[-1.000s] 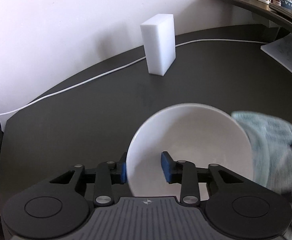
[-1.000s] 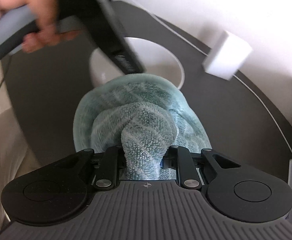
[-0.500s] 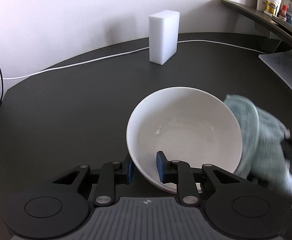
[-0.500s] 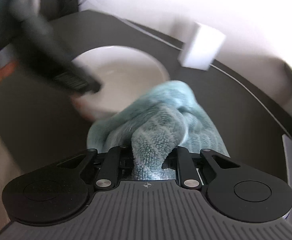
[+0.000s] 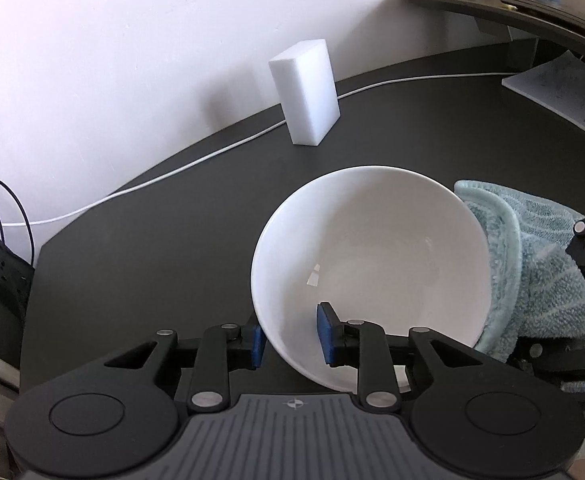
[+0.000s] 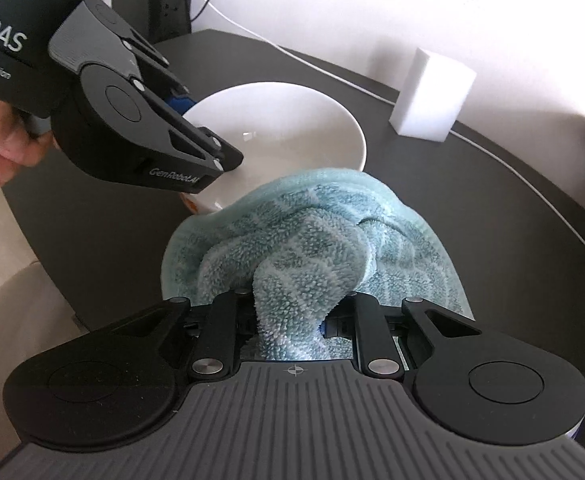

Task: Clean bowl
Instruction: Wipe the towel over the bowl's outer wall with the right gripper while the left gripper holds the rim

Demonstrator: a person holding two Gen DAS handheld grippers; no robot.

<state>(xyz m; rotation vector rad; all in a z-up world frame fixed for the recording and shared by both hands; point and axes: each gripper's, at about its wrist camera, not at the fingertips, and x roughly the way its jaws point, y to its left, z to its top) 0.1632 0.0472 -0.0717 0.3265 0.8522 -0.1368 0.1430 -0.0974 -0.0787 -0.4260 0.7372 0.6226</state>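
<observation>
Bowl (image 5: 372,248): white, tipped up so its hollow faces us; we judge it is held this way to open the inside to wiping. We cannot tell whether its base still touches the dark tabletop (image 5: 172,220).
Left claw (image 5: 288,334): clenched on the bowl's near rim, one blue pad inside the bowl and one outside, so the wall sits between them. We take this as the steadying hold.
Right claw (image 6: 292,320): clamped on a bunch of the teal cloth (image 6: 304,240), which spills forward over its fingers.
Cloth to bowl: the cloth's front edge lies against the bowl's right outer wall and rim, not yet inside. We judge the wiping stroke is about to enter.
Bowl to right claw: straight ahead of it, just past the cloth.
Block (image 5: 306,92): white, upright, well behind the bowl by the wall.
Cable (image 5: 172,172): white, running behind the bowl, past the block.
</observation>
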